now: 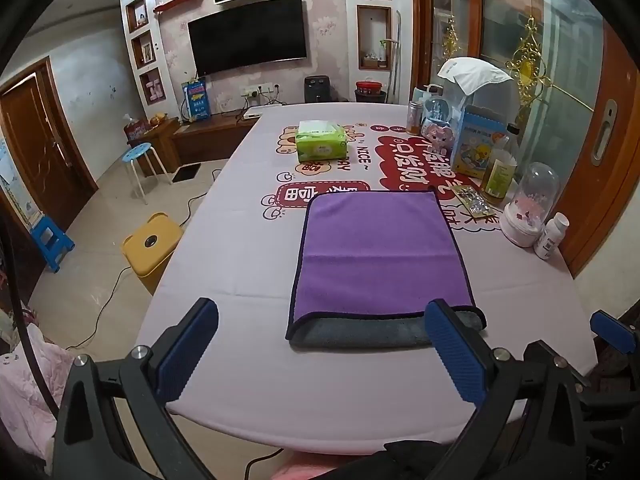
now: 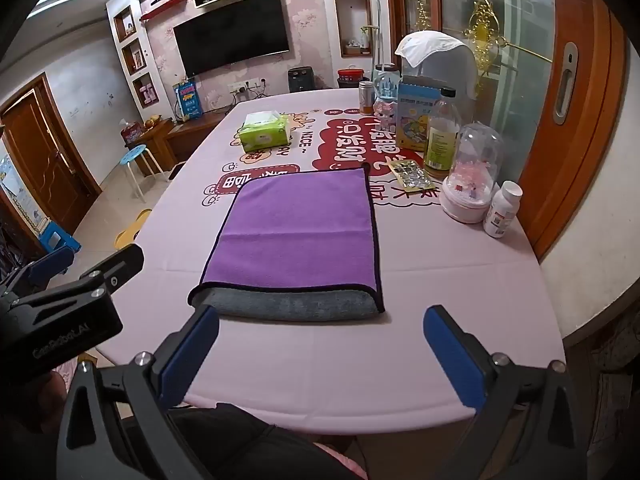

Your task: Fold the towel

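Writing legible: "NICE~" printed on the pale pink tablecloth (image 1: 240, 240), upside down to the cameras, beside large red and white cartoon panels of Chinese characters. "GenRobot.AI" is embossed on the black body of the left gripper as seen in the right wrist view. Labels on the bottles and boxes are too small to read.

Purple microfibre towel with dark trim and grey underside (image 1: 380, 248) lies flat on the desk (image 2: 320, 380), folded over itself, grey layer showing along the near edge. It sits in the middle of the near half of the desk.

Left gripper (image 1: 324, 352): blue-padded fingers spread wide, holding nothing, poised above the near desk edge; its right finger overlaps the towel's near right corner in view, contact not determinable. Right gripper (image 2: 320, 356): fingers likewise wide apart, empty, just short of the towel's near edge.

Desk contents: green tissue box (image 1: 320, 142) at far centre; along the right edge a glass dome ornament on a white base (image 2: 470, 176), a white pill bottle (image 2: 502, 210), a yellow-labelled clear bottle (image 2: 440, 132) and a blue carton (image 2: 414, 116).

Room: black wall-mounted television (image 1: 248, 34), wooden door (image 1: 36, 148) at left, blue round stool (image 1: 138, 156), yellow plastic stool (image 1: 150, 246), tiled floor.
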A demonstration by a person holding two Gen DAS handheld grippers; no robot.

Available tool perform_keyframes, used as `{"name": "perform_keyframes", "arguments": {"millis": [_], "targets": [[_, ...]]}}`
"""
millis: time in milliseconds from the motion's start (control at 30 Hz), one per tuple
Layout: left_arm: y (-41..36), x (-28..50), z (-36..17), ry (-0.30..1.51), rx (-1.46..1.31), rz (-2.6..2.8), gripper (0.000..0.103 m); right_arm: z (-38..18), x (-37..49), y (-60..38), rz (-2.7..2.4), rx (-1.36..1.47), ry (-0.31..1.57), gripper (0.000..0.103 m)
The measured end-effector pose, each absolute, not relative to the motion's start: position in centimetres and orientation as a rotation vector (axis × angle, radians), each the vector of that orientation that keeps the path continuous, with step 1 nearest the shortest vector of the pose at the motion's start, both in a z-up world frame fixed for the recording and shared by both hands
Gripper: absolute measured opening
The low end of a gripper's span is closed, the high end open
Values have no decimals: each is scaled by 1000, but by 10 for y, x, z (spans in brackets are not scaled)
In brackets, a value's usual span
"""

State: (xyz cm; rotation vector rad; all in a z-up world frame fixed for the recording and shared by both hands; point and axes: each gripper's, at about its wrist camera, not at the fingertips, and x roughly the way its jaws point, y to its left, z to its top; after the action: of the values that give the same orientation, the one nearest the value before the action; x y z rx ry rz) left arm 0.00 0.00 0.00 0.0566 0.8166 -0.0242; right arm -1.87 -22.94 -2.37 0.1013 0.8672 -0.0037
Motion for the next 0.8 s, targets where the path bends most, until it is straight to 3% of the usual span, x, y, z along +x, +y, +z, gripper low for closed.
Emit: {"name": "perform_keyframes", "arguments": {"millis": [800], "targets": [[3,-3,-6,826,61,-12,102,-28,-18,-233,-29,94,889,102]]}}
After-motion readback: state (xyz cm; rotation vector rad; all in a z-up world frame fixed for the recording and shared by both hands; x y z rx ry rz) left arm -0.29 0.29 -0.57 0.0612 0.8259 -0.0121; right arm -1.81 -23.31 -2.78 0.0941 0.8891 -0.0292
